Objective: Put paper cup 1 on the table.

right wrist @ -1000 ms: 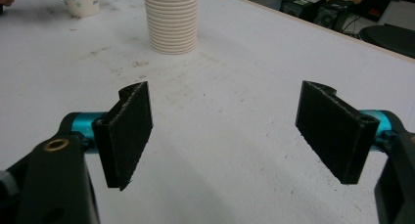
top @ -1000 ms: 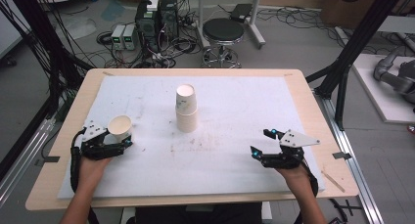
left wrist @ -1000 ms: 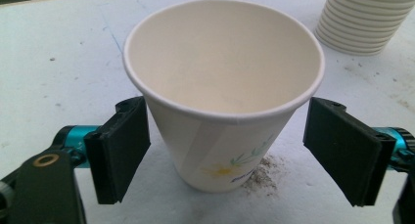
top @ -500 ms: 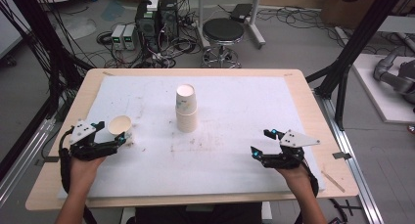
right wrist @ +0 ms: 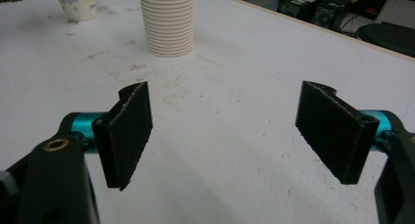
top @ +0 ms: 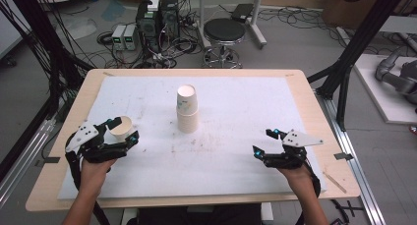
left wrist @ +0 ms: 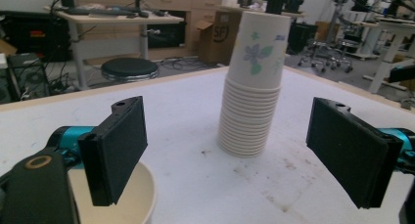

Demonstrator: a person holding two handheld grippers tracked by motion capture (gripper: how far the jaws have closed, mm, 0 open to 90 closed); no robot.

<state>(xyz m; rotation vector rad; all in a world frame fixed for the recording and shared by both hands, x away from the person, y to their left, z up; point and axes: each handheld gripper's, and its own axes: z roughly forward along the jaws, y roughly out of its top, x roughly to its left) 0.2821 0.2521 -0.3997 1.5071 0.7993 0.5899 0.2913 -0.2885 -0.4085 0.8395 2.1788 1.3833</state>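
The single paper cup (top: 121, 127) stands upright on the white mat (top: 236, 136), right at the left gripper (top: 119, 130). In the left gripper view one finger (left wrist: 117, 145) covers part of the cup's rim, and the frame edge cuts off its lower part. The jaws have just been opening and now stand wide, pads off the cup. Beyond the fingertips rises the cup stack (top: 187, 109). The right gripper (top: 264, 142), well apart, gapes wide over bare mat.
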